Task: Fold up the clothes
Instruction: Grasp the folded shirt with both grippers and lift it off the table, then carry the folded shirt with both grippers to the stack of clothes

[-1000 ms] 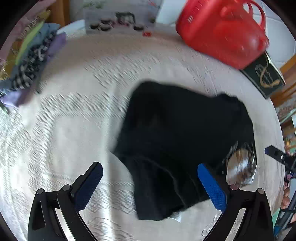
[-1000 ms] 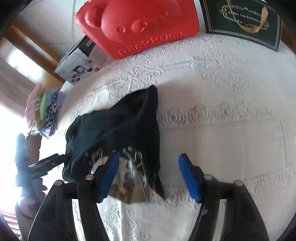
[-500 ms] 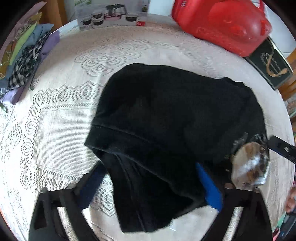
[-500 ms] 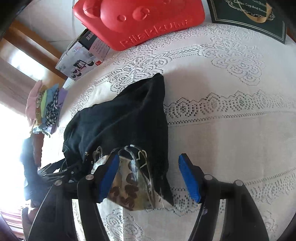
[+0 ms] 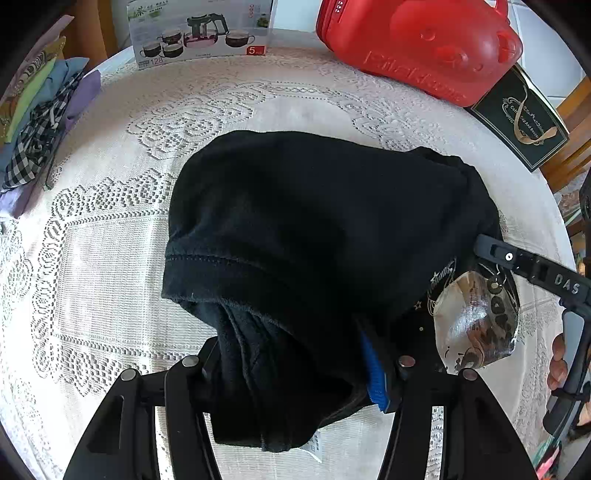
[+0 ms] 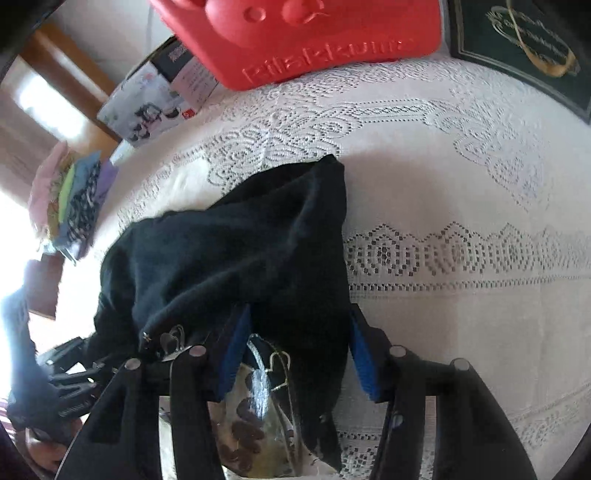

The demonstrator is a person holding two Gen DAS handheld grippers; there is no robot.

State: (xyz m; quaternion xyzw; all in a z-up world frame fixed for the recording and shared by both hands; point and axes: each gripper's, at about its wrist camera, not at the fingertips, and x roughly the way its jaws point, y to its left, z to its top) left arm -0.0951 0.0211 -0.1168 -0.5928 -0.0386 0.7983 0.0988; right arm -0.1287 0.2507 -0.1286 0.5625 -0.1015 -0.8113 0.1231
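Note:
A black garment with a silver print patch lies bunched on the lace-covered table. My left gripper has its jaws around the garment's near bunched edge, and cloth fills the gap between them. In the right wrist view my right gripper likewise has its blue pads either side of the garment at the printed end. The right gripper shows at the right edge of the left wrist view.
A red plastic case and a dark green gift box sit at the far right. A tea-set box stands at the back. A stack of folded clothes lies at the far left.
Both grippers moved forward onto the garment. The left jaws, wide open a second ago, have narrowed around its near edge; the right jaws now straddle the printed end.

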